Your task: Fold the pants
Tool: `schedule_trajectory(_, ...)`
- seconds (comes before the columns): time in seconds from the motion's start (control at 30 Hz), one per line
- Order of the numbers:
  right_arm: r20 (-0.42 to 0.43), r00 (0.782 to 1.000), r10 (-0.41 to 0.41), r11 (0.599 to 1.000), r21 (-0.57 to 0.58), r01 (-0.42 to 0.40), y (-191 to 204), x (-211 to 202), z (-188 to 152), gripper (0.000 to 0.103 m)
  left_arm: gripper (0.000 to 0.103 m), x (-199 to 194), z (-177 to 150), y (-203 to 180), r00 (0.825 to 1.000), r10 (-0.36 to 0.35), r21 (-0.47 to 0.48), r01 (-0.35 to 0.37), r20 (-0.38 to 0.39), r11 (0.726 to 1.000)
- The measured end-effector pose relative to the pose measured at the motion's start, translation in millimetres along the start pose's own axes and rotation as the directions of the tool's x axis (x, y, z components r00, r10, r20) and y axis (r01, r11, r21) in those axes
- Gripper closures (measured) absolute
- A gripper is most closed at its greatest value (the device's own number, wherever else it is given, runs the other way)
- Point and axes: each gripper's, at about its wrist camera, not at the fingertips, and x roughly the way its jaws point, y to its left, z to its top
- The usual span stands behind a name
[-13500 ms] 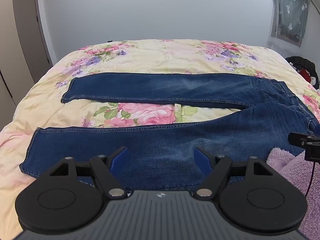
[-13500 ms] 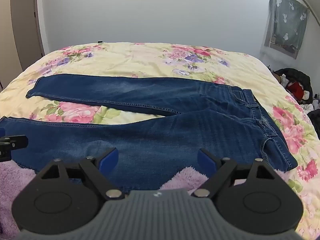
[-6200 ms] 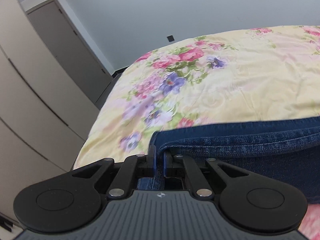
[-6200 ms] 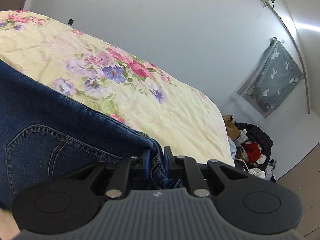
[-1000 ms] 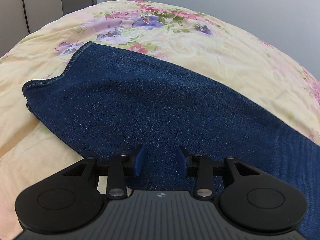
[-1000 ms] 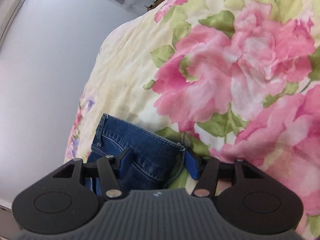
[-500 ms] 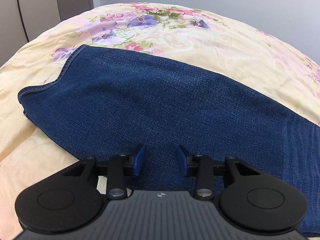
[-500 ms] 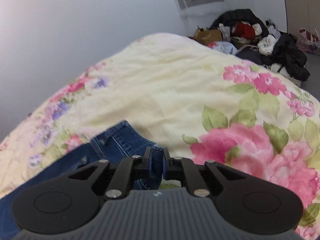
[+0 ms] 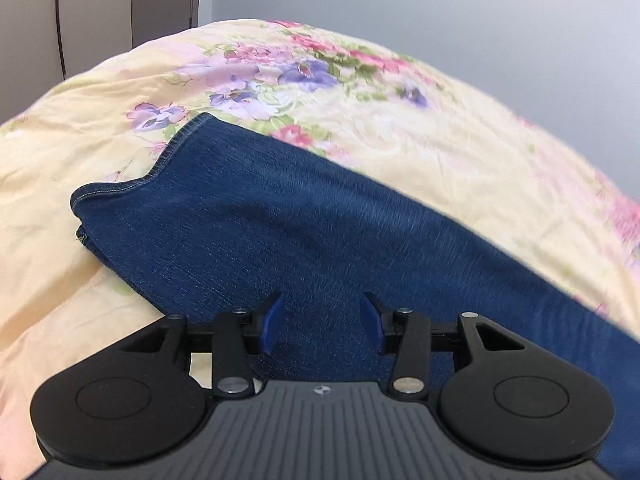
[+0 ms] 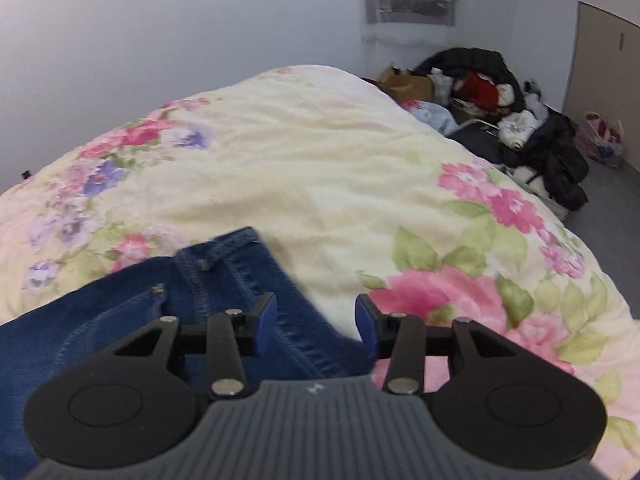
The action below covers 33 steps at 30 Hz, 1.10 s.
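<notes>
Looking down the left tongs [image 9: 320, 328]: jaws just widened, nothing between them, pants [image 9: 300, 248] on the bed [image 9: 440, 128], long axis running from hems at upper left to lower right. Right tongs [image 10: 316, 326]: just reopened, empty, waistband corner probably just beneath, slightly left

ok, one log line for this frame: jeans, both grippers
jeans: legs stacked, flat on bedspread | left gripper: open, opening, empty, over legs | right gripper: open, just reopened, empty, at waistband
</notes>
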Motion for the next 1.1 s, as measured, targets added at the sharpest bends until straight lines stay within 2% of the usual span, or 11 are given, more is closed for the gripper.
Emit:
schedule_trajectory(0.1,-0.022,0.994,0.109,0.987,-0.120,-0.111,58,3,-8,0.069,0.051,-7,6,4,0.999,-0.044,0.015,0.044,-0.008,0.999)
schedule_trajectory(0.2,-0.083,0.976,0.202,0.942,-0.255,-0.217,127,17,-25,0.072,0.051,-10,5,0,0.999,-0.042,0.071,0.041,0.000,0.997)
schedule_trajectory(0.33,-0.148,0.954,0.261,0.885,-0.357,-0.298,205,40,-42,0.073,0.051,-1,7,5,0.999,-0.038,0.079,0.038,-0.009,0.996)
schedule_trajectory(0.4,-0.180,0.946,0.268,0.873,-0.370,-0.318,233,55,-44,0.075,0.051,5,7,9,0.999,-0.032,0.085,0.033,-0.012,0.996)
schedule_trajectory(0.5,-0.239,0.953,0.186,0.873,-0.404,-0.272,267,88,-47,0.078,0.051,17,8,16,0.999,-0.028,0.078,0.029,-0.017,0.997)
schedule_trajectory(0.73,-0.249,0.961,0.116,0.912,-0.356,-0.202,293,145,-34,0.078,0.051,28,11,24,0.998,-0.063,0.063,0.062,0.009,0.996)
schedule_trajectory(0.87,-0.232,0.966,0.115,0.926,-0.326,-0.189,295,154,-29,0.078,0.051,24,13,25,0.996,-0.079,0.045,0.077,0.035,0.996)
schedule_trajectory(0.93,-0.221,0.968,0.120,0.937,-0.298,-0.184,294,155,-28,0.078,0.045,19,13,29,0.996,-0.080,0.026,0.079,0.045,0.997)
schedule_trajectory(1.0,-0.206,0.971,0.122,0.945,-0.273,-0.177,294,155,-27,0.078,0.044,14,14,33,0.996,-0.078,0.012,0.077,0.050,0.997)
schedule_trajectory(1.1,-0.147,0.981,0.125,0.962,-0.222,-0.156,293,153,-18,0.079,0.043,4,13,39,0.997,-0.068,-0.009,0.068,0.040,0.998)
